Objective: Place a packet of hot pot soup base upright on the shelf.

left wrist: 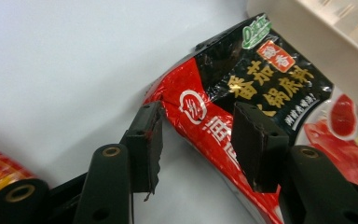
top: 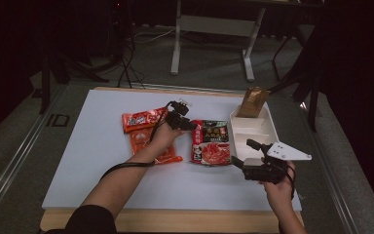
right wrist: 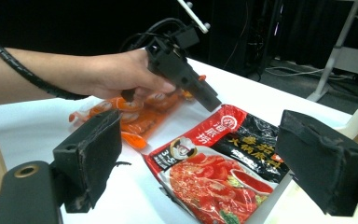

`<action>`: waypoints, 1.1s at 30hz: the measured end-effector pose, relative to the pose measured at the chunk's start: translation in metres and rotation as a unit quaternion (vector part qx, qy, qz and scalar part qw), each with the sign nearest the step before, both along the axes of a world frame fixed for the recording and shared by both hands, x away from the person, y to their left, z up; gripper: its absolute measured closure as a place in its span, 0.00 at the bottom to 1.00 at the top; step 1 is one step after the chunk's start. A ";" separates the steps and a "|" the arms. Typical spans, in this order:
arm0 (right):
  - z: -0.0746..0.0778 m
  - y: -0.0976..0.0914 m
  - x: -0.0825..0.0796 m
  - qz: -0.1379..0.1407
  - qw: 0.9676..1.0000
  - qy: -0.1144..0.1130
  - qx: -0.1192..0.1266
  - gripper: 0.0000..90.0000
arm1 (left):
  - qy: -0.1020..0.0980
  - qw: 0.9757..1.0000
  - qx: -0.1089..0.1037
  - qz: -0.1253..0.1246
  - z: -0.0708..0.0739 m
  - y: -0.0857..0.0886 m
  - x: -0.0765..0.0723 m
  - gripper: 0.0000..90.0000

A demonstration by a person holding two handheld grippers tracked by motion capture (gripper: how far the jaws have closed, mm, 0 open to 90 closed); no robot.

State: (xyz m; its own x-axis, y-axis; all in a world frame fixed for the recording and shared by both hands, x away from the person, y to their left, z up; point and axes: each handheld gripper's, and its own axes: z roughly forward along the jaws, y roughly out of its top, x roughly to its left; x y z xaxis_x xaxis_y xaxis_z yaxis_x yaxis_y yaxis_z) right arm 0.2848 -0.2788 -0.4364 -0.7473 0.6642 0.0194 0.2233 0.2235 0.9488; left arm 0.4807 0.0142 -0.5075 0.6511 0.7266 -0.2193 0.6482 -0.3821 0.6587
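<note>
1. Spread jaws on the left gripper (top: pixel 191 125), one pad (left wrist: pixel 145 140) off the packet's edge and the other over its print, neither pressing; corner of the red-and-black sauce packet (top: pixel 211 142) between them.
2. Spread wide too on the right gripper (top: pixel 246 156), nothing between its pads, held at 4 o'clock from the packet.
3. Just beside the packet at 3 o'clock: white divided tray (top: pixel 268 127), its near wall touching or nearly touching the packet's right edge. Standing in the tray's far compartment at 1 o'clock: brown pouch (top: pixel 252 101), upright.
4. At 9 o'clock from the packet: two orange-red snack packs (top: pixel 143 119), partly under the left hand (top: pixel 163 136), apart from the packet.
5. Packet itself: flat on the white table board (top: pixel 92 146), glossy, black upper band with yellow characters and a green badge, red lower half picturing a tomato dish.
6. Long axis from 12 to 6 o'clock in the high view, black end pointing to 12, red end toward the person.
</note>
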 end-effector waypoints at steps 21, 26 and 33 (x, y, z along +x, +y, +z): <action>-0.008 -0.001 0.004 0.007 1.000 0.012 -0.012 0.16 | 0.045 0.998 0.009 0.045 -0.029 -0.022 0.022 0.77; -0.009 0.000 0.005 0.008 1.000 0.015 -0.013 0.16 | 0.044 0.998 0.007 0.042 -0.025 -0.024 0.021 0.90; -0.005 -0.005 0.005 0.005 1.000 0.010 0.002 0.20 | 0.025 0.999 -0.009 0.034 -0.009 -0.022 0.013 0.96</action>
